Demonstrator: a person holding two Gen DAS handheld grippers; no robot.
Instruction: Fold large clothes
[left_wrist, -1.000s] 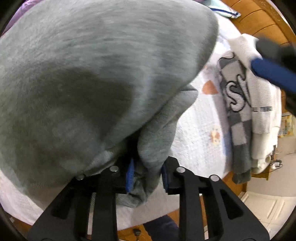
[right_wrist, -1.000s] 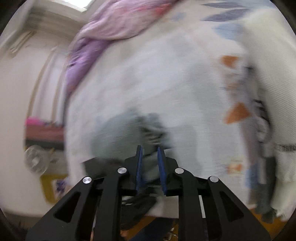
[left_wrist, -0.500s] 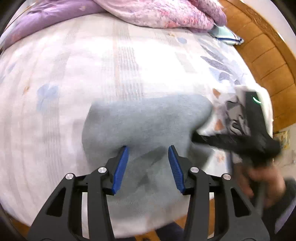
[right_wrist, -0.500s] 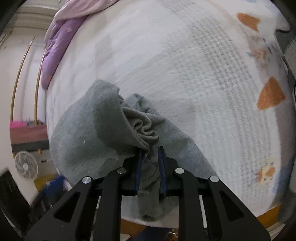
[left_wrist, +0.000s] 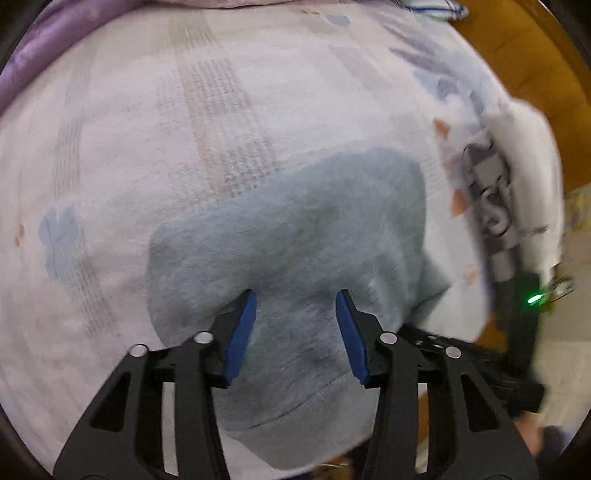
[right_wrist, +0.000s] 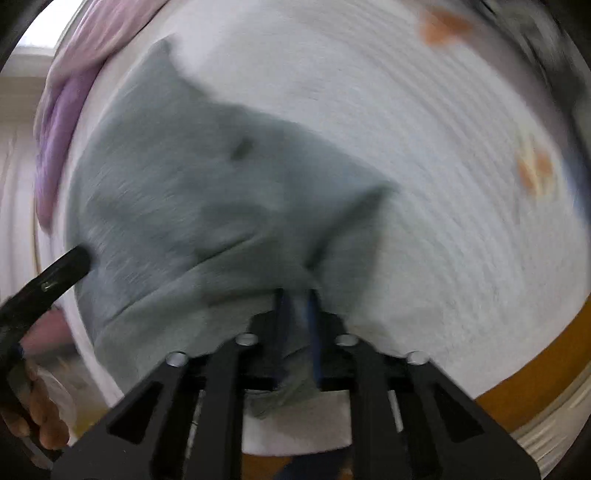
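A grey sweatshirt (left_wrist: 295, 240) lies in a folded heap on the white patterned bedspread (left_wrist: 147, 110). My left gripper (left_wrist: 294, 306) is open and empty, hovering just above the sweatshirt near the bed's front edge. In the right wrist view the same sweatshirt (right_wrist: 192, 184) spreads across the bed, blurred by motion. My right gripper (right_wrist: 295, 306) is shut on a bunched edge of the sweatshirt at the front. The right gripper's black body (left_wrist: 517, 332) shows at the right of the left wrist view.
A stack of folded clothes (left_wrist: 517, 177), white and grey check, sits at the right of the bed. A purple quilt (right_wrist: 59, 122) lies at the far side. The wooden bed frame (left_wrist: 535, 66) runs along the right. The left gripper's arm (right_wrist: 44, 280) shows at left.
My left gripper let go of the sweatshirt, opened and drew back above it. The sweatshirt dropped from hanging to lying on the bed. My right gripper stays shut on its edge.
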